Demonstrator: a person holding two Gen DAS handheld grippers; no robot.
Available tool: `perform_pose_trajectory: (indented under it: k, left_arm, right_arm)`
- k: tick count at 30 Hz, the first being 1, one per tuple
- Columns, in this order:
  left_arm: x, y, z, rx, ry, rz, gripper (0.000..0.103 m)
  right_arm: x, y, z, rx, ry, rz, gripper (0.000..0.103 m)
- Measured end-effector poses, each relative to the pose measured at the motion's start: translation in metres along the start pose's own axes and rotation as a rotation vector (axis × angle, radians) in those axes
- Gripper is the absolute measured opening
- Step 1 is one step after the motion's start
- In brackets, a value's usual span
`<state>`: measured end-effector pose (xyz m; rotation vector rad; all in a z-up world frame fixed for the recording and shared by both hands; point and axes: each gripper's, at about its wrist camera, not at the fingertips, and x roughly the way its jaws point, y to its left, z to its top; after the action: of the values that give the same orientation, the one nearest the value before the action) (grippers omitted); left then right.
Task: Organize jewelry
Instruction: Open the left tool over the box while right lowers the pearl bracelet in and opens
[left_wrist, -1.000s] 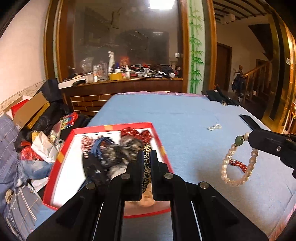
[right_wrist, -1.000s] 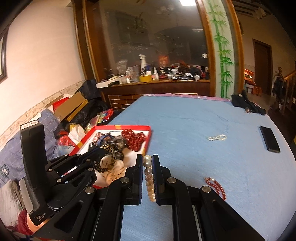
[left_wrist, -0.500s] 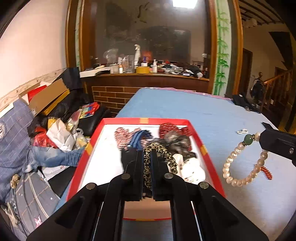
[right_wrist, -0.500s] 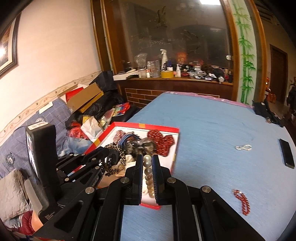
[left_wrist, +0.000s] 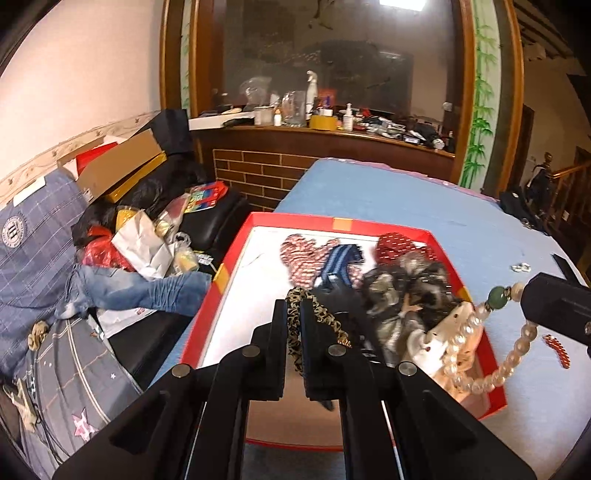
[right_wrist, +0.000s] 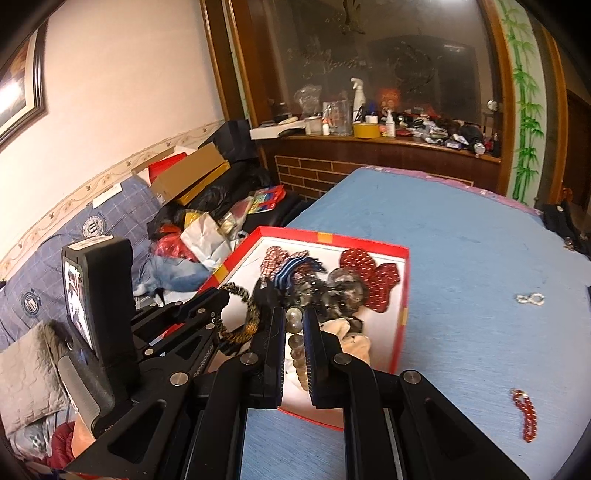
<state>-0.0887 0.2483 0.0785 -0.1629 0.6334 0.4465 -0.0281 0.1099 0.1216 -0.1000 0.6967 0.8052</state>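
Writing is scarce here: the round crest emblems on the blue checked fabric (right_wrist: 92, 225) at the left carry marks too small to read, and the labels on the bottles along the wooden counter (left_wrist: 332, 129) are blurred. The blue tablecloth (right_wrist: 461, 258) covers a large table; behind it stand a brick-faced counter, a dark glass pane in a wood frame and a painted bamboo panel (right_wrist: 524, 110). A heap of bags, cardboard and clothes lies beside the table.

The left gripper (left_wrist: 294, 306) is pinched on a leopard-print hair tie (left_wrist: 321, 314), held over the red box (left_wrist: 229, 266) — hair ties and scrunchies are piled inside. The right gripper (right_wrist: 294, 317) is clamped on a pearl bead bracelet (left_wrist: 517, 350) with one green bead, hanging over the box's right edge. A red bead bracelet (right_wrist: 526, 413) and a small silver piece (right_wrist: 530, 298) lie on the cloth, well apart from the box.
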Motion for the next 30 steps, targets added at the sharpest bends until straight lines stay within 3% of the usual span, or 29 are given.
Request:
perform_pose_trajectory:
  k: [7,13,24,30]
  left_arm:
    - [0.016,0.01,-0.004,-0.017,0.037,0.027,0.006]
    - [0.028,0.012,-0.008,-0.019,0.067,0.034,0.006]
    - [0.046,0.019,-0.009,-0.058,0.155,-0.012,0.006]
    - [0.049,0.016,-0.009,-0.041,0.165,0.002,0.006]
  right_arm:
    - [0.03,0.005,0.001,0.008,0.035,0.02,0.01]
    - [0.051,-0.011,-0.005,0.036,0.064,-0.023,0.01]
    - [0.072,-0.04,-0.023,0.097,0.1,-0.049,0.011]
    - [0.091,-0.049,-0.041,0.12,0.163,-0.055,0.011]
